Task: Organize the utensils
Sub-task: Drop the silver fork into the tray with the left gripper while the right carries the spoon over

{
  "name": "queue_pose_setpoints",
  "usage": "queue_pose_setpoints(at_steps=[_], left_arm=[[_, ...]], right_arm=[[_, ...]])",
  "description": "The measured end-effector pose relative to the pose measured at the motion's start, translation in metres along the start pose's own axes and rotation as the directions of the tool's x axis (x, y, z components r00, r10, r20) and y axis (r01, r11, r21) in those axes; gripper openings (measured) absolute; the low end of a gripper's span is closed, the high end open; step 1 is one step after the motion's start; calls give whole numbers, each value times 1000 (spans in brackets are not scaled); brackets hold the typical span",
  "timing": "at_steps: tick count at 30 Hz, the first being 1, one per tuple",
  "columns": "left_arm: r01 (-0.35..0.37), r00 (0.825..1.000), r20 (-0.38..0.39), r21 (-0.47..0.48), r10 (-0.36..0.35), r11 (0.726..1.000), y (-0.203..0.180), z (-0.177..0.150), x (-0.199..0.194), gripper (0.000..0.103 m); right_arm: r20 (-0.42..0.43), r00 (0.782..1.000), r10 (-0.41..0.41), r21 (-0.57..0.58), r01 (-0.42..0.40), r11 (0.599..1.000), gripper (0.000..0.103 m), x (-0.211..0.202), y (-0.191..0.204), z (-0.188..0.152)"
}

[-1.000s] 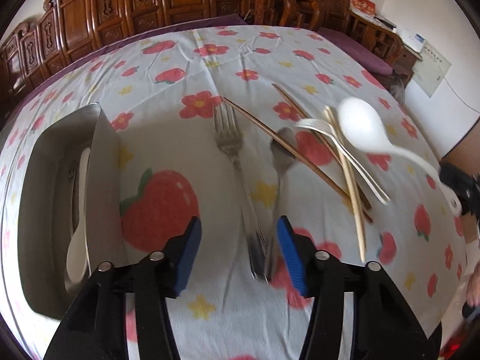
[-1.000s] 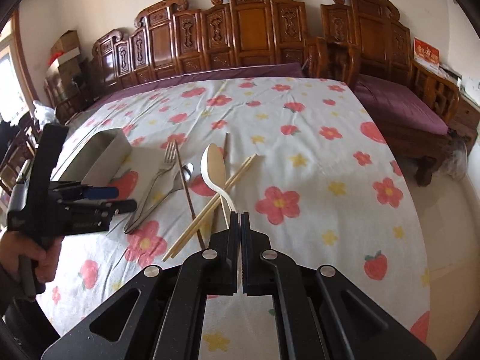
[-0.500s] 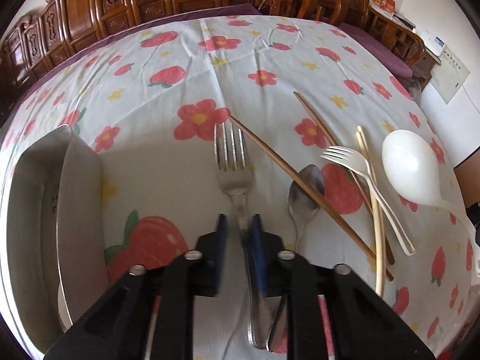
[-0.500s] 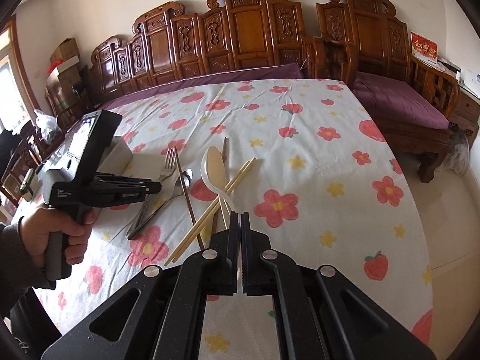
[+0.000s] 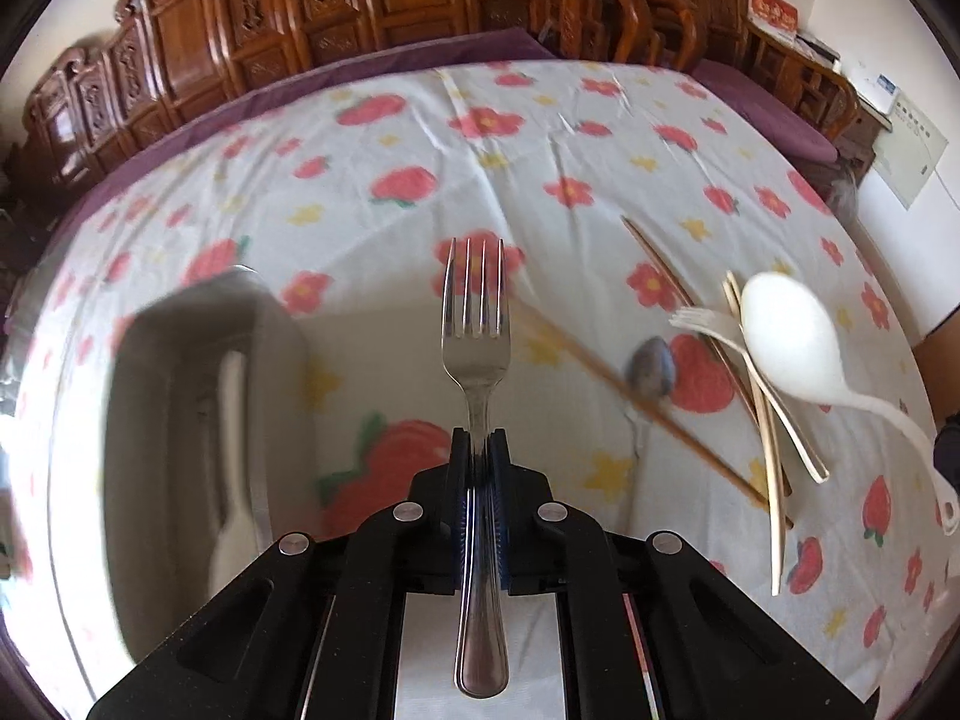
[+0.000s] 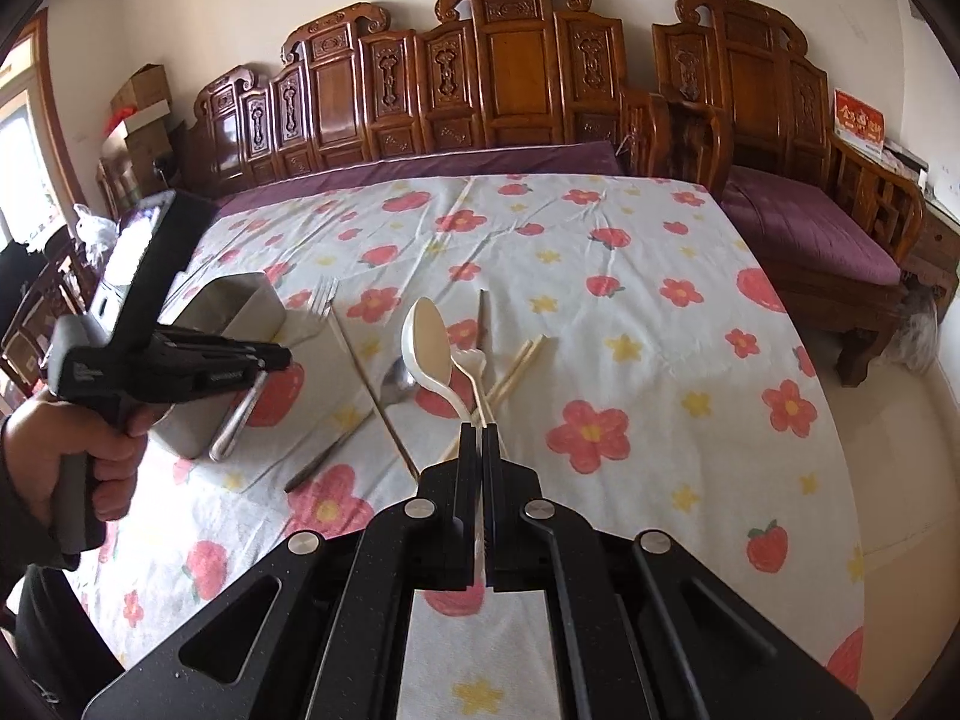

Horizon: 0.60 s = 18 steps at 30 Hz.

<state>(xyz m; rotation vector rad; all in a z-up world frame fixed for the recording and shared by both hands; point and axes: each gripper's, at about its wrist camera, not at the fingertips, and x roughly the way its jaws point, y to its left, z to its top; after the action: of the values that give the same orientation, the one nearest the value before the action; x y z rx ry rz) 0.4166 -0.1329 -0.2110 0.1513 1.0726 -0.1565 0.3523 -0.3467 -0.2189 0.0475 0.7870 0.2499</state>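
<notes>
No legible text in either view. Red card with gold characters (image 6: pixel 859 123) propped on the carved wooden side cabinet at far right; glyphs too small to read. Same red card shows in the left wrist view (image 5: pixel 774 13), also unreadable. White wall sheet with a printed grid (image 5: pixel 911 149), far right: lines only, no readable figures. Black handheld left gripper body (image 6: pixel 150 354) has small pale lettering on its side, too blurred to make out. No brand marks or numbers elsewhere.
</notes>
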Motion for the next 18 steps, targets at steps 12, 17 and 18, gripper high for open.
queue_pose_setpoints(at_steps=[12,17,18], left_arm=[[-36,995,92,-23,38,999,45,16,-51,6],[-43,994,102,-21,45,999,67,7,-66,6],[-43,994,101,-23,45,999,73,5,-68,6]], right_arm=[[29,999,25,-28,-24,999,2,-4,38,27],[36,998,48,-59,-46,997,2,-3,63,35],[36,998,53,-63,-51,997,2,-2,69,36]])
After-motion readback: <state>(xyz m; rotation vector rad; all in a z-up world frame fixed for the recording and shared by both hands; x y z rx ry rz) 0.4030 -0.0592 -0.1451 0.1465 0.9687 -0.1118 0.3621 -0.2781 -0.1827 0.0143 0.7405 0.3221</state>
